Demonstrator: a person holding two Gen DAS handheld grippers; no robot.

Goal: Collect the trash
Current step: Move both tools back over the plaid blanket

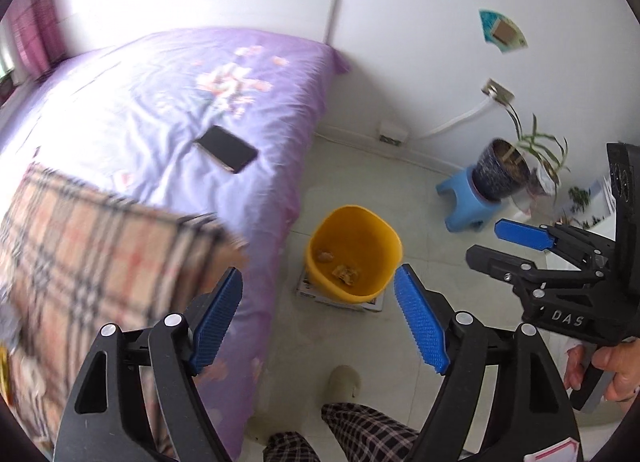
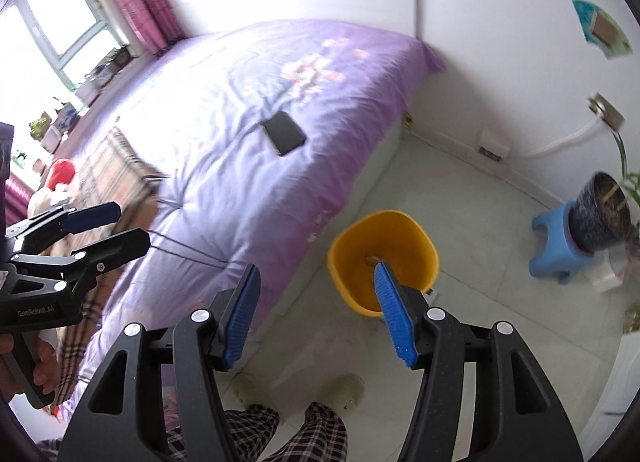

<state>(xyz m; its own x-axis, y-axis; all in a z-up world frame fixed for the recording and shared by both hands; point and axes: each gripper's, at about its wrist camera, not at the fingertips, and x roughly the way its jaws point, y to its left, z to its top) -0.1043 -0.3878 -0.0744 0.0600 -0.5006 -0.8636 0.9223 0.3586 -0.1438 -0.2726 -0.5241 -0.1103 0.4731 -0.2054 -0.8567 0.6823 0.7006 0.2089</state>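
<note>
A yellow trash bin (image 1: 354, 250) stands on the floor beside the bed, on a flat box (image 1: 340, 300). Scraps of trash (image 1: 346, 274) lie at its bottom. It also shows in the right wrist view (image 2: 382, 258). My left gripper (image 1: 320, 282) is open and empty, held above the floor just short of the bin. My right gripper (image 2: 316, 274) is open and empty, its right finger over the bin's rim. Each gripper shows in the other's view: the right one (image 1: 488, 240) at the right, the left one (image 2: 124, 228) at the left, over the bed.
A bed with a purple cover (image 1: 160, 110) fills the left. A black phone (image 1: 226, 149) and a plaid cloth (image 1: 92, 246) lie on it. A blue stool (image 1: 466, 204) with a potted plant (image 1: 504, 170) stands by the wall. My legs (image 2: 280, 434) and a slipper (image 1: 344, 384) are below.
</note>
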